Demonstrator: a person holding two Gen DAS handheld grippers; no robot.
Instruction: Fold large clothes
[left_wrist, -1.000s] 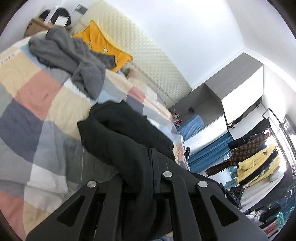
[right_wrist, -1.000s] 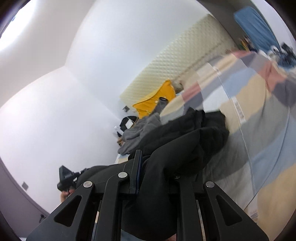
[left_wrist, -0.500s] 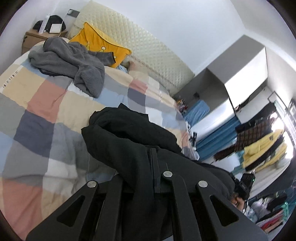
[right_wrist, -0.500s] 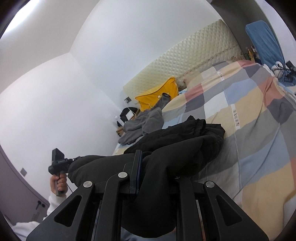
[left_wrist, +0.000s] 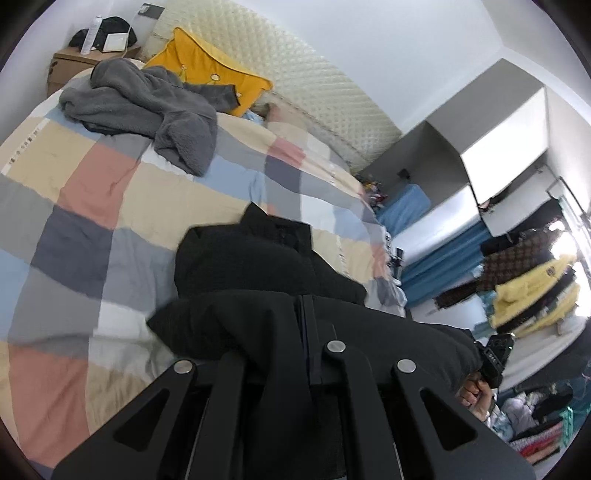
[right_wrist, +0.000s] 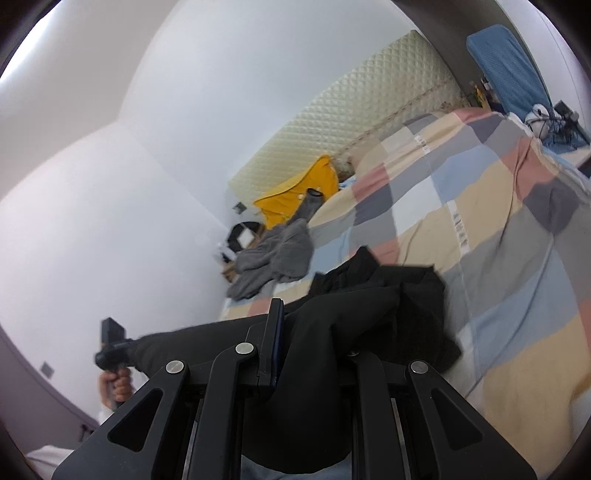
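While both grippers, left gripper (left_wrist: 306, 332) and right gripper (right_wrist: 295, 332), are clamped on the black garment (left_wrist: 258, 266), its far end resting on the checked bedspread (left_wrist: 92, 192), we should lift evenly, keeping the held edge taut and level before laying the fold.

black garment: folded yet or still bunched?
Bunched, not folded. The black garment hangs between the left hand-held gripper and right hand-held gripper, its far end crumpled on the quilt.
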